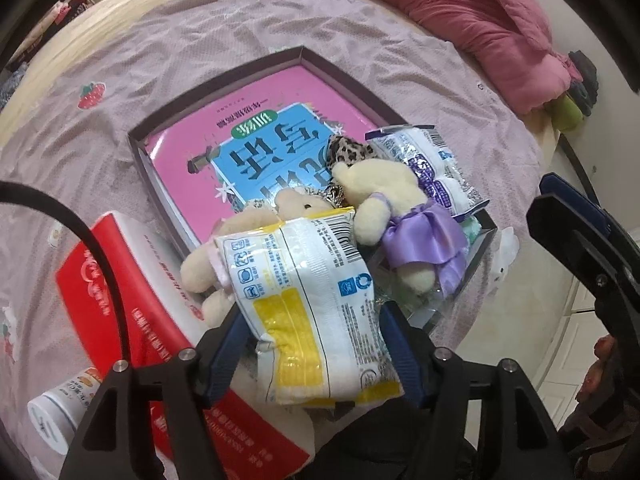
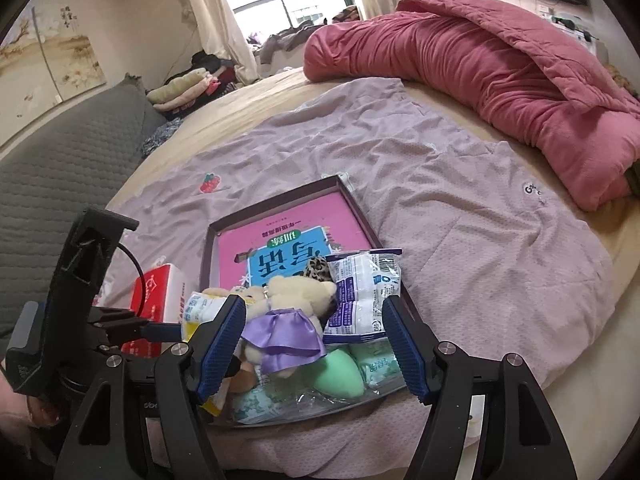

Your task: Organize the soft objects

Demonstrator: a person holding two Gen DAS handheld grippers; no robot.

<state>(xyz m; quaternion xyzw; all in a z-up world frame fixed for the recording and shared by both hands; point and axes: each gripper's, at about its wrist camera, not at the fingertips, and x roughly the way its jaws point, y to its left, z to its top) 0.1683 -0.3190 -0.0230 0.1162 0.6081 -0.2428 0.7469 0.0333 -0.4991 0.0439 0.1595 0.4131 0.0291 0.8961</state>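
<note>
A shallow dark box (image 1: 224,84) (image 2: 360,204) with a pink book (image 1: 256,108) inside lies on the bed. My left gripper (image 1: 312,344) is shut on a yellow-and-white tissue pack (image 1: 308,300), held over the box's near corner. A cream bear in a purple dress (image 1: 400,216) (image 2: 288,312), a second cream bear (image 1: 296,204), a leopard-print piece (image 1: 348,152) and a purple-and-white pack (image 1: 424,160) (image 2: 360,300) lie in the box. My right gripper (image 2: 316,340) is open, just above the purple-dress bear. Green soft items (image 2: 340,368) lie below it.
A red-and-white box (image 1: 132,292) (image 2: 160,292) and a white tube (image 1: 56,412) lie left of the dark box. A lilac sheet (image 2: 460,208) covers the bed. A pink duvet (image 2: 500,72) is heaped at the back right. A grey quilted headboard (image 2: 60,160) stands at left.
</note>
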